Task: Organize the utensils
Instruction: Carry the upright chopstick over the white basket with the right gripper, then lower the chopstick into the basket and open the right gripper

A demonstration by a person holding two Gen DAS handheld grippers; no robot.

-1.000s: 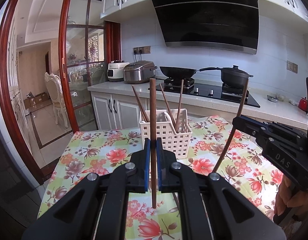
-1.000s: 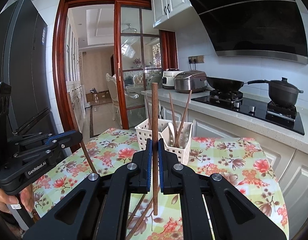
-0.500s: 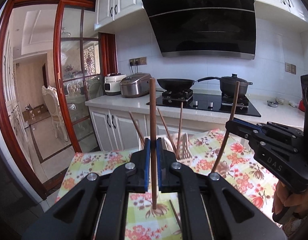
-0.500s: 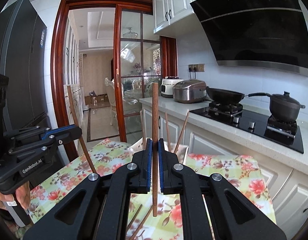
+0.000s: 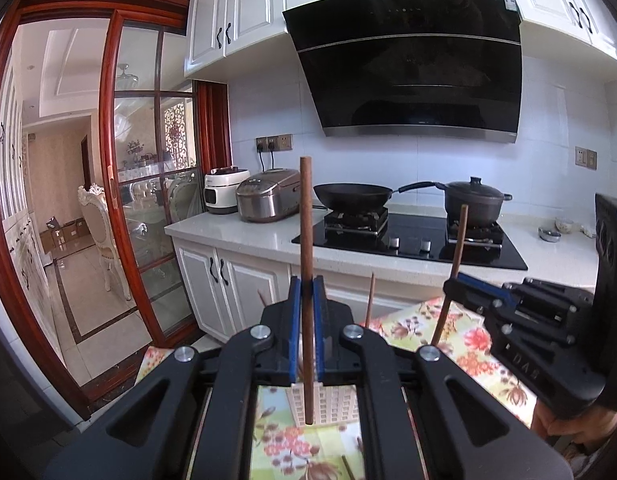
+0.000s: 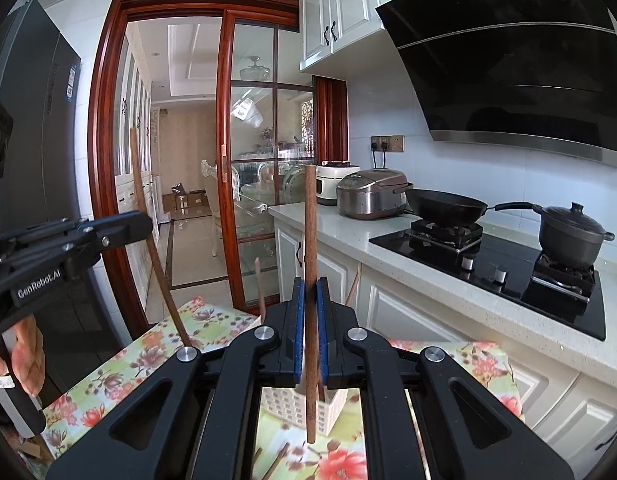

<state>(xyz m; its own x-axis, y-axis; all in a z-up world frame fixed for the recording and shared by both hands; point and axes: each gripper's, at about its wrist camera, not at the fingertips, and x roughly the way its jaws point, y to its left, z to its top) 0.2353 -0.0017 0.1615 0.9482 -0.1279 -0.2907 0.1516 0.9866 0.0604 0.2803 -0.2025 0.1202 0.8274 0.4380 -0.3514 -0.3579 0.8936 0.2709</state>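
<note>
My left gripper [image 5: 307, 285] is shut on a brown chopstick [image 5: 306, 216] that stands upright between the blue pads. Right of it, my right gripper [image 5: 454, 283] grips a second chopstick [image 5: 457, 248]. In the right wrist view the right gripper [image 6: 311, 285] is shut on its upright chopstick [image 6: 310, 220]. The left gripper [image 6: 146, 224] shows at the left, holding its own chopstick [image 6: 137, 172]. The white slotted basket [image 5: 326, 404] [image 6: 282, 402] sits low behind the fingers on the floral table [image 5: 464, 332] [image 6: 148, 354]. Chopstick tips [image 5: 371, 296] [image 6: 259, 280] stick up from the basket.
Beyond the table runs a white counter [image 5: 244, 236] with two rice cookers [image 5: 268, 200], a wok [image 5: 350, 196] and a lidded pot [image 5: 474, 200] on a black hob. A red-framed glass door [image 5: 148, 200] stands left. A dark fridge [image 6: 32, 140] is behind the person's hand [image 6: 24, 356]. Loose chopsticks [image 6: 280, 460] lie on the cloth.
Both grippers have risen with their chopsticks still gripped. The basket and table have dropped low in both views, and the basket is now mostly hidden behind the fingers.
</note>
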